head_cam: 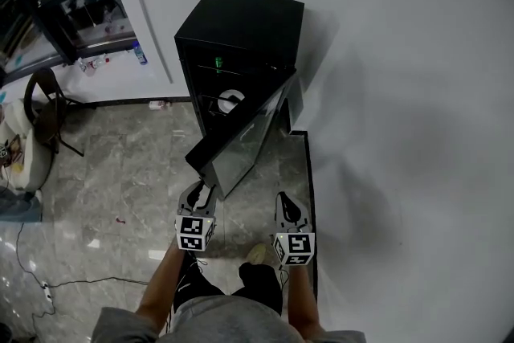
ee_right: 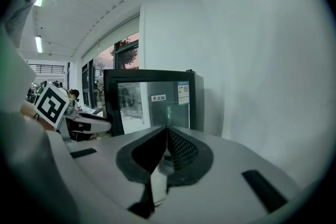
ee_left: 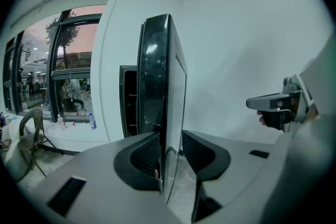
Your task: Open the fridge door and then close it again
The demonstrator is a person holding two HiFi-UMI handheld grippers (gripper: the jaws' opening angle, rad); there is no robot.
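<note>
Door (head_cam: 241, 147) is held partly open off the fridge (head_cam: 241, 20), its free edge pinched by left gripper (head_cam: 201, 190). Right gripper (head_cam: 286, 203) is pressed together and empty, right of door. Step is judged mid-swing; next, door needs to be pushed flush.

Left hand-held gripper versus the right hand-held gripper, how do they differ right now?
The left hand-held gripper has its jaws clamped on the edge of the fridge door; the right hand-held gripper has its jaws shut on nothing. The left one touches the door, the right one hangs apart from it. Both point toward the fridge.
</note>
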